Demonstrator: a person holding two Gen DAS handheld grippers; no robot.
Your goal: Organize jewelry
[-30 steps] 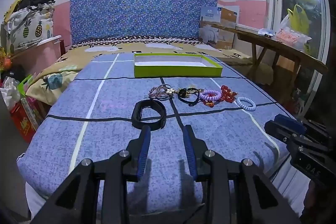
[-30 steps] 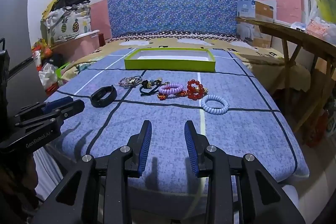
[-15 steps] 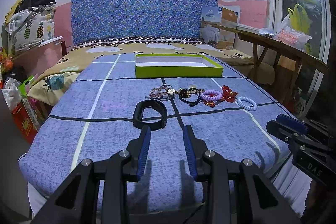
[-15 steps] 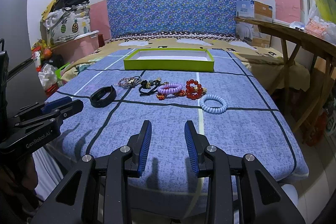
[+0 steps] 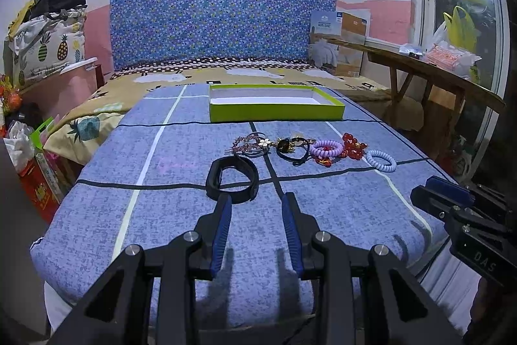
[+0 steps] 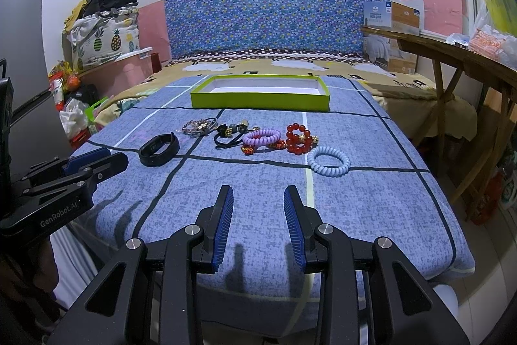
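Both the left tool (image 5: pixel 257 198) and right tool (image 6: pixel 258 191) hovered with fingers apart, gripping nothing. The black rubber wristband (image 5: pixel 232 179) lay on the blue bed (image 5: pixel 323 209), just beyond the left tool.

Both views are taken low from the bed's foot (image 5: pixel 265 235), faced toward the headboard (image 6: pixel 274 12); the green tray (image 5: pixel 274 112) and jewelry row (image 6: pixel 258 138) are shared.

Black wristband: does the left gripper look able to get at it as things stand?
Probably yes. The black wristband lies just ahead of the open left gripper, slightly left of center, on bare bedspread with nothing between.
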